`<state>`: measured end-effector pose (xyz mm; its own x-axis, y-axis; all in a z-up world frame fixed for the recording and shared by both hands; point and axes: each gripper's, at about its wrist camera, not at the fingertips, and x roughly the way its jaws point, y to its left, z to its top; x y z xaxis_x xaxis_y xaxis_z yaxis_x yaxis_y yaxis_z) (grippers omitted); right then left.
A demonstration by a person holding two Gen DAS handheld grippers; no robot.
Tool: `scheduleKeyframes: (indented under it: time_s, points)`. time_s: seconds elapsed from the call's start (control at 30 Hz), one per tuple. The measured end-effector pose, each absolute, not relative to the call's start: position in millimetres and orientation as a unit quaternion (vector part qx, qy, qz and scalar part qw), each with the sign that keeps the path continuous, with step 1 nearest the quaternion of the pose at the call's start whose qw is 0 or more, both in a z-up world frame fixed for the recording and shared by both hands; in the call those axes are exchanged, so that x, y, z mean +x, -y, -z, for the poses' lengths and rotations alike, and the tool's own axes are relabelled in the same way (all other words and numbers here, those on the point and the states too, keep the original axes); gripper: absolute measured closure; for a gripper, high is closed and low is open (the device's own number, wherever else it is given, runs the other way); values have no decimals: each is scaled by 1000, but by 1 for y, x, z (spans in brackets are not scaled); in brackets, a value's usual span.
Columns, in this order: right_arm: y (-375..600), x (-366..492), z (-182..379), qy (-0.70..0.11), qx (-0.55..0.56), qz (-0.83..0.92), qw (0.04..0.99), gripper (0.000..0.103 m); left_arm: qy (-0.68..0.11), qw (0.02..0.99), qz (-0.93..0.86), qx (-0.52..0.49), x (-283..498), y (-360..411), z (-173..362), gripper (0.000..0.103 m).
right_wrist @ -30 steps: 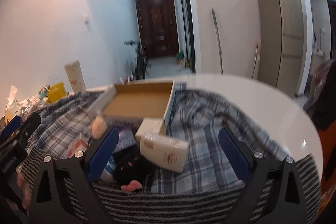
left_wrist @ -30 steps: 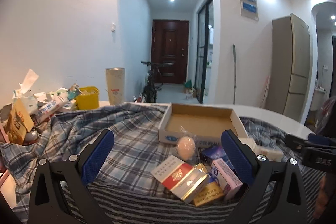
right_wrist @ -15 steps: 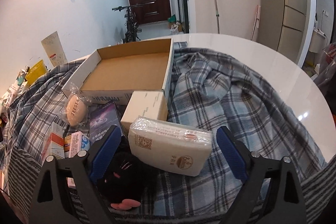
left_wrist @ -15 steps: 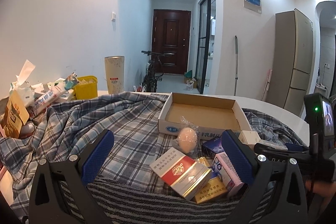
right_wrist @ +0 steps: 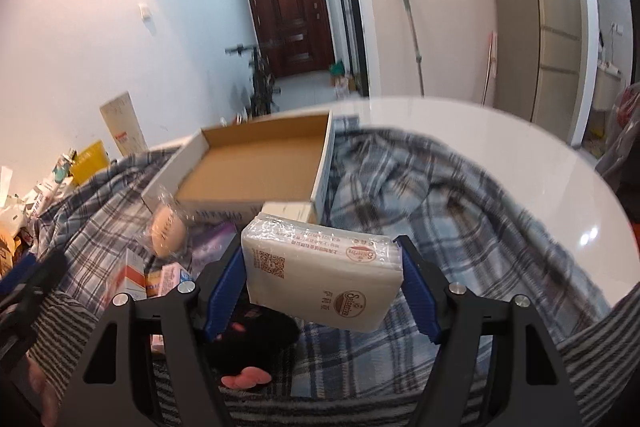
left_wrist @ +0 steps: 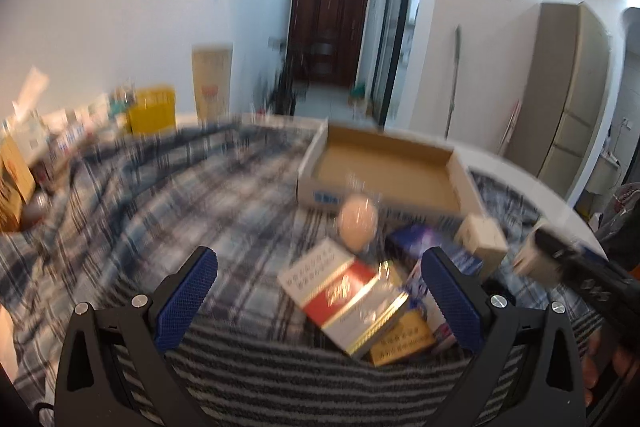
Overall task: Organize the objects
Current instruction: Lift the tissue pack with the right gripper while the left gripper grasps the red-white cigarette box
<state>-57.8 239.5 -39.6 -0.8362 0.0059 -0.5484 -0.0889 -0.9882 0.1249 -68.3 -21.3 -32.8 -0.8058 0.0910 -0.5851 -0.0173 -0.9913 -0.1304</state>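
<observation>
My right gripper (right_wrist: 320, 283) is shut on a white tissue pack (right_wrist: 320, 275) and holds it just above the plaid cloth, in front of the empty cardboard tray (right_wrist: 256, 167). My left gripper (left_wrist: 320, 291) is open and empty over the cloth, with a red and white carton (left_wrist: 340, 299) between its fingers and lower down. The tray (left_wrist: 384, 167) lies beyond it. A wrapped round pink thing (left_wrist: 358, 223) lies at the tray's near wall. The right gripper with the pack shows at the right edge of the left wrist view (left_wrist: 536, 259).
Small boxes (left_wrist: 404, 343) and a beige box (left_wrist: 482, 239) lie in a heap on the plaid cloth (left_wrist: 180, 207). A black plush with pink paws (right_wrist: 248, 347) lies under the right gripper. A yellow tub (left_wrist: 152, 111) and clutter stand at far left. White round table (right_wrist: 500, 147) at right.
My right gripper has closed on the tissue pack and lifted it slightly. My left gripper has moved and tilted down a little; its view is blurred.
</observation>
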Motion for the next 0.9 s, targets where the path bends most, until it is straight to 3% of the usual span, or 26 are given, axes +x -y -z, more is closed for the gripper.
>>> scheduleKeyframes:
  time_s: [0.23,0.5,0.77,0.9]
  points:
    - [-242,-47,32,-80,-239,-968,13,32,113,71,-910,-393,-93,16,46,0]
    - [-236,-41,33,-56,-220,-974,14,32,204,-1,-851,-484,-127,30,80,0]
    - [-240,-41,35,-62,-224,-972,15,32,200,-4,-852,-484,-130,24,89,0]
    - [-241,-41,37,-65,-226,-972,16,32,202,17,-852,-482,-130,22,88,17]
